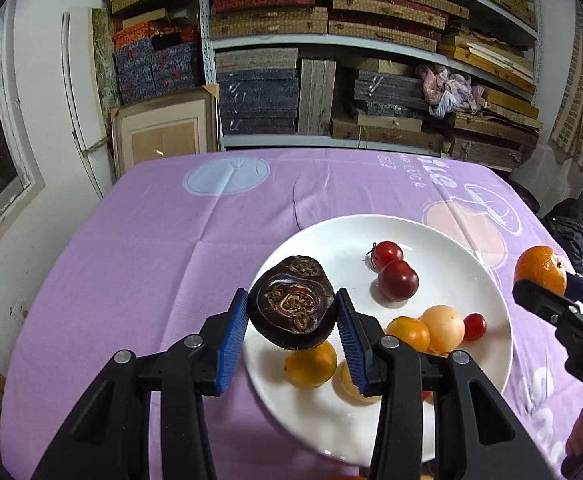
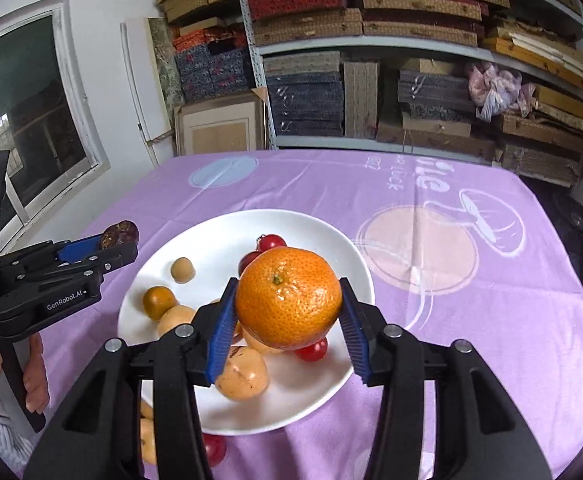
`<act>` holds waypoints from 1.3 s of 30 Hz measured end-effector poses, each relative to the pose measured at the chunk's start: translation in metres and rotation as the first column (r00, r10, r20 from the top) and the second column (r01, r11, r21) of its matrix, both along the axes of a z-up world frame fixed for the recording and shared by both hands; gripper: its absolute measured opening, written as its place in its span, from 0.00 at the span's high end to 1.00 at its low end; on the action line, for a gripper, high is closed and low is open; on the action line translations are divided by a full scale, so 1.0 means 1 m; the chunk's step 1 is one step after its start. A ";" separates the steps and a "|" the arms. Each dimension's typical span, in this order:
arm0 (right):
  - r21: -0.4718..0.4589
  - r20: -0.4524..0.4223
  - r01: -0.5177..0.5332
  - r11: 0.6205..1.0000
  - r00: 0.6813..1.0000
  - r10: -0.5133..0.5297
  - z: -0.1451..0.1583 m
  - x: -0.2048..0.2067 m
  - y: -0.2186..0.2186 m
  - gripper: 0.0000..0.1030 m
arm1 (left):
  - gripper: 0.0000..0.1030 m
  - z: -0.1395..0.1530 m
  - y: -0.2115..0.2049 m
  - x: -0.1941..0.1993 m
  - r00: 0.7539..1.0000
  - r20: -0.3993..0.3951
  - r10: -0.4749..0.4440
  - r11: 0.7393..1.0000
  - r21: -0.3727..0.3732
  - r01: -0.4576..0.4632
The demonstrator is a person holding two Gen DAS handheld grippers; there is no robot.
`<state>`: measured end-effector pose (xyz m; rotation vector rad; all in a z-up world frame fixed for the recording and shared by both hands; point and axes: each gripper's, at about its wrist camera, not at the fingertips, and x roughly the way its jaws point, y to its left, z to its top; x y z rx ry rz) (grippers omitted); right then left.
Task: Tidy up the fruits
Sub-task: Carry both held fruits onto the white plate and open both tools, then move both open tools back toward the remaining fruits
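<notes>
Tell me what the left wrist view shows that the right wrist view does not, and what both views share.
Only the left wrist view shows the face of the dark fruit, gripped by the left gripper. Only the right wrist view shows the stem end of the orange in the right gripper, and a hand holding the other gripper's handle. Both show the white plate of small fruits on the purple tablecloth.

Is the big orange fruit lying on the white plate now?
No, the right gripper holds the orange fruit between its blue pads, lifted above the white plate.
</notes>
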<state>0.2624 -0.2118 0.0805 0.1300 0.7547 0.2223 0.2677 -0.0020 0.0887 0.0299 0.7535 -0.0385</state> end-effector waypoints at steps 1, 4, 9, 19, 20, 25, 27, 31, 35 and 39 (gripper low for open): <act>0.015 -0.020 0.003 1.000 1.000 -0.003 -0.011 0.009 0.001 0.54 | 0.57 -0.008 -0.002 0.007 1.000 -0.012 -0.001 1.000 -0.002 0.001; 0.008 -0.045 -0.001 1.000 0.999 0.001 -0.027 0.027 0.004 0.54 | 0.57 -0.026 -0.010 0.024 0.999 -0.040 -0.015 1.000 -0.007 0.015; -0.034 -0.062 -0.027 0.999 0.998 0.025 -0.043 0.046 0.013 0.54 | 0.57 -0.039 -0.017 0.039 0.997 -0.065 -0.041 0.999 -0.013 0.041; -0.050 -0.076 -0.044 0.998 0.996 0.040 -0.058 0.058 0.021 0.54 | 0.57 -0.043 -0.011 0.052 0.997 -0.075 -0.019 1.000 0.007 0.020; -0.051 -0.076 -0.044 0.998 0.996 0.040 -0.058 0.058 0.020 0.54 | 0.57 -0.045 -0.011 0.053 0.997 -0.078 -0.019 1.000 0.014 0.020; -0.062 -0.071 -0.034 0.998 0.997 0.030 -0.058 0.060 0.019 0.52 | 0.57 -0.047 -0.012 0.055 0.996 -0.092 -0.019 0.999 0.037 0.023; -0.054 -0.051 -0.027 0.998 0.998 0.024 -0.053 0.055 0.016 0.52 | 0.56 -0.047 -0.014 0.054 0.995 -0.096 -0.023 0.998 0.060 0.029; -0.007 0.016 -0.030 1.000 0.999 0.030 -0.019 0.030 0.006 0.52 | 0.56 -0.033 -0.010 0.038 0.997 -0.070 -0.031 0.999 0.023 0.033; 0.014 0.098 -0.054 0.998 0.994 0.052 0.019 -0.025 -0.005 0.44 | 0.56 -0.006 -0.001 0.000 0.999 -0.008 -0.045 0.999 0.007 0.045; 0.054 0.149 -0.065 0.996 0.987 0.057 0.034 -0.095 -0.014 0.24 | 0.56 0.009 0.010 -0.052 0.998 0.029 -0.050 0.999 0.011 0.050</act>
